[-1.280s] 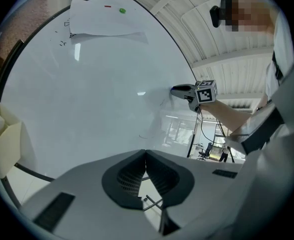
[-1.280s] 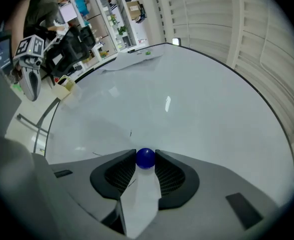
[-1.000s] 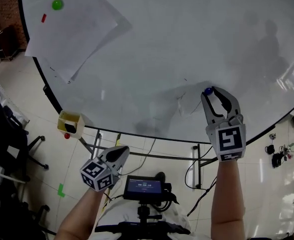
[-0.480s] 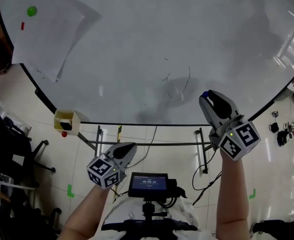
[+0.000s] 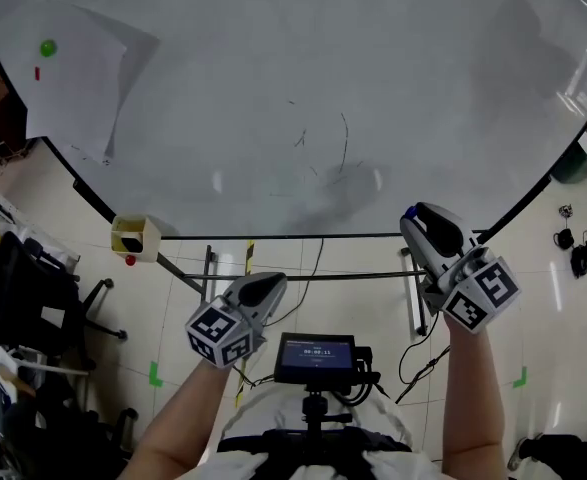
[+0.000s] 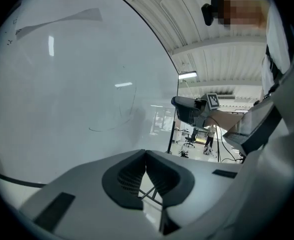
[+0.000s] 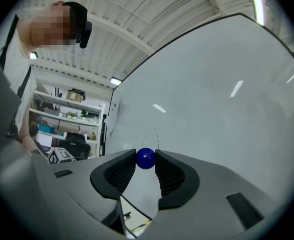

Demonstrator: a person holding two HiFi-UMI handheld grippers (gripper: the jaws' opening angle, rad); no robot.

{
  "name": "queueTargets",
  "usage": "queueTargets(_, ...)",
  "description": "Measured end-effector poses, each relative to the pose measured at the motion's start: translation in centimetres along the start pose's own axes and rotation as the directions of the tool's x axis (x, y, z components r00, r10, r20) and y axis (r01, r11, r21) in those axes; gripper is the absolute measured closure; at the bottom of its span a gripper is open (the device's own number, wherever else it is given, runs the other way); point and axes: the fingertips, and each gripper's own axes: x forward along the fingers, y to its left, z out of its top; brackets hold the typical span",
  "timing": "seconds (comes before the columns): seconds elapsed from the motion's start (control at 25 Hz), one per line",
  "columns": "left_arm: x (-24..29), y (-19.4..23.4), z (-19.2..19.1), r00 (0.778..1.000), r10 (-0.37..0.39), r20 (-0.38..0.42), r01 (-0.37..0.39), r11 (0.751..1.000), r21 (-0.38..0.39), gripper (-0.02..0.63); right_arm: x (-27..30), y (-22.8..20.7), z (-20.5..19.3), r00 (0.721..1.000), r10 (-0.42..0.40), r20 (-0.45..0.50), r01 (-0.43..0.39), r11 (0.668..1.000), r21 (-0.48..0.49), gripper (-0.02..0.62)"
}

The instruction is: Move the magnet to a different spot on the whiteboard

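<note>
Head view: blue magnet [image 5: 410, 211] hard to make out, only a dot at tip of right tongs [image 5: 418, 218], near lower edge of whiteboard [image 5: 393, 78]. Left gripper view: left tongs [image 6: 145, 156] pressed together, empty. Right gripper view: one magnet clamped between both pads [image 7: 120, 173].

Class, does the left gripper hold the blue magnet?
No: the right gripper pinches the magnet; the left gripper is shut, empty.

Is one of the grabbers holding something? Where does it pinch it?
The right gripper pinches the blue magnet by its round sides, right at the jaw tips. The left gripper is shut on nothing.
</note>
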Motion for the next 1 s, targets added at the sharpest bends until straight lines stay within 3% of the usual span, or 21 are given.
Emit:
queueTargets(0.52, 5.5, -9.7, 1.0, 1.0, -0.002, 0.014, 0.003, 0.999, -0.042, 0.601, -10.8, -1.6, -5.3, 0.995, 0.1, 0.018, -0.102, 0.98, 0.171, 0.442)
queueTargets(1.0, 8.1, -16.7, -0.5, 1.0, 0.006, -0.01, -0.006, 0.999, -0.036, 0.601, -19.5, -1.9, -10.3, 0.991, 0.133, -0.007, -0.124, 0.945, 0.304, 0.442)
